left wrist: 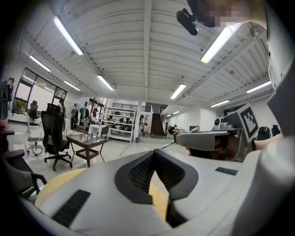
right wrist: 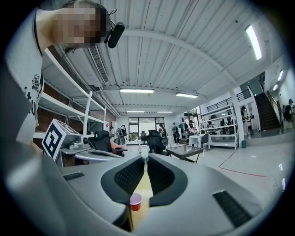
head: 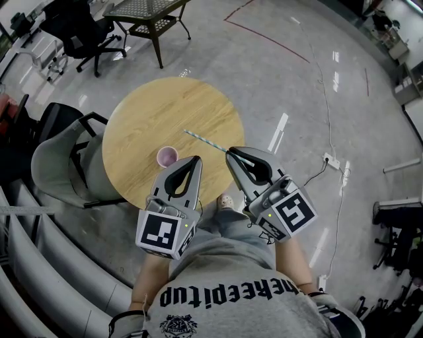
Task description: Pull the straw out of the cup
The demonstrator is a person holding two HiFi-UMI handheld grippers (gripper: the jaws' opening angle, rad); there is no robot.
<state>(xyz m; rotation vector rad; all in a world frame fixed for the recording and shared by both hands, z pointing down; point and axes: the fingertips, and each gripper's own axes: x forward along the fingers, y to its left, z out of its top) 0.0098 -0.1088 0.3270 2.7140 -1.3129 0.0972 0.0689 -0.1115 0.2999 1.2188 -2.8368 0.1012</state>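
A pink cup stands upright near the front edge of the round wooden table. The pale blue-and-white straw is out of the cup and hangs level above the table. My right gripper is shut on the straw's near end. In the right gripper view the straw's end shows between the closed tips of my right gripper, and the cup shows below through the jaw gap. My left gripper hovers just right of the cup, jaws together and empty. Its tips meet in the left gripper view.
A grey chair stands against the table's left side. A black office chair and a dark mesh side table stand farther back. A floor socket with a cable lies to the right. My own legs are under the grippers.
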